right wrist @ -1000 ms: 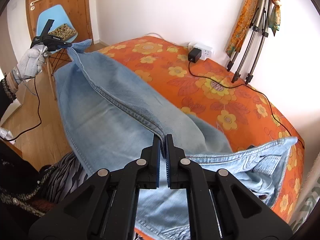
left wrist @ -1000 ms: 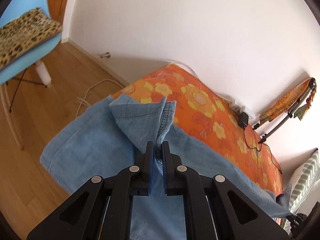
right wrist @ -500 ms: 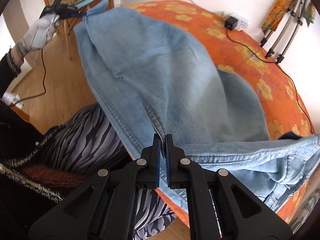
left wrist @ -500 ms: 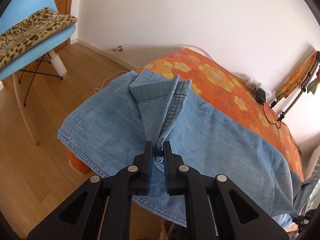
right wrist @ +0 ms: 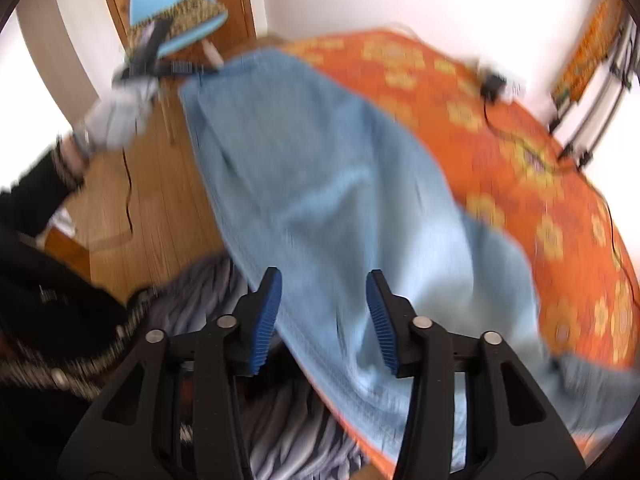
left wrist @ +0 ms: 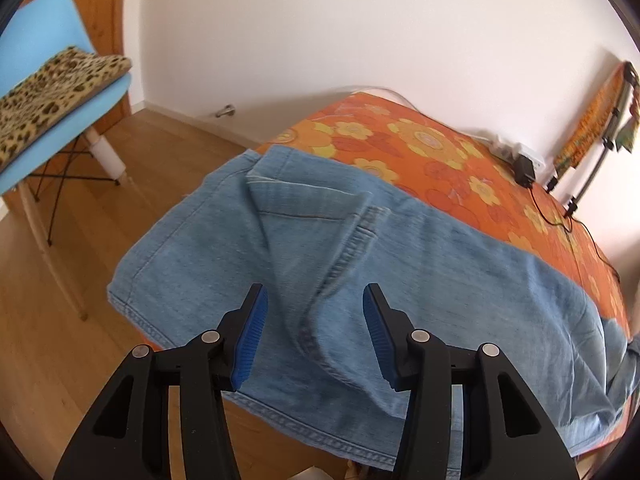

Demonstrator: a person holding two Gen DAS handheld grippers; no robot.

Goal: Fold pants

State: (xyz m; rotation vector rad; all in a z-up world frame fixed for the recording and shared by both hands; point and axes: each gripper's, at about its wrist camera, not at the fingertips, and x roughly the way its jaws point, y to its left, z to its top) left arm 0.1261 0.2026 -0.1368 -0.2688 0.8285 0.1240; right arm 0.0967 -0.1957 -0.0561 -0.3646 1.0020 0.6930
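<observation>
Light blue jeans point(left wrist: 400, 280) lie spread along the near edge of the orange flowered bed point(left wrist: 420, 148), the hem end hanging over the left corner. My left gripper point(left wrist: 313, 300) hovers just above a raised denim fold; its jaws are opening and the blue pads do not touch the cloth. In the blurred right wrist view the jeans point(right wrist: 320, 184) run from far left to near right. My right gripper point(right wrist: 324, 280) is over their near edge, jaws opening, nothing pressed between the pads. The left gripper point(right wrist: 200, 69) shows there too, in a gloved hand point(right wrist: 116, 116).
A blue chair with a leopard cushion point(left wrist: 52, 92) stands on the wooden floor to the left. A power strip with a black adapter point(left wrist: 524, 168) and its cable lie at the bed's far side, beside a stand draped in orange cloth point(left wrist: 592, 128). The person's striped clothing point(right wrist: 216, 312) is near.
Both grippers were shut on denim folds; now both stand apart and the cloth is let go. The jeans have settled onto the bed, and the right view has swung quickly.
</observation>
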